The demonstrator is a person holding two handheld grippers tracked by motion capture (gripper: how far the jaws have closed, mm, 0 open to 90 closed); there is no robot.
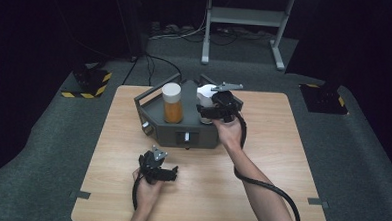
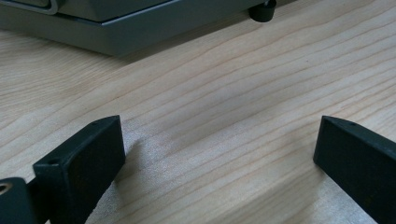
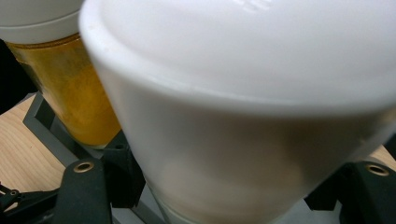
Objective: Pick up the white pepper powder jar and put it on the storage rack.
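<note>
White-capped jar [image 1: 206, 98] clamped at the cap between the right gripper [image 1: 215, 111] jaws, standing in the grey tray [image 1: 156, 124] at its 3 o'clock side, just beside an orange-filled jar [image 1: 172, 104] with a matching white lid toward 9 o'clock. Seen from the right gripper view as a broad white cap [image 3: 243, 84] wedged between both black pads, glass body below, orange jar [image 3: 70, 93] close behind at 10 o'clock.

Best done, by judgement: keep the squeeze even on the cap, lift straight up until the base clears the tray wall, avoid tipping toward the neighbouring jar, watch for the cap turning loose or slipping under the jar's weight.

Right forearm stretched from 5 o'clock toward the tray, wrist bent over, gripper pointing forward and down, cable trailing back along the arm.

Left gripper [image 1: 156, 170] resting low over the wooden table [image 1: 282, 159] at 6 o'clock of the tray, jaws apart with nothing between them, bare wood [image 2: 219, 140] between the pads, tray edge [image 2: 116, 32] ahead at 12 o'clock
</note>
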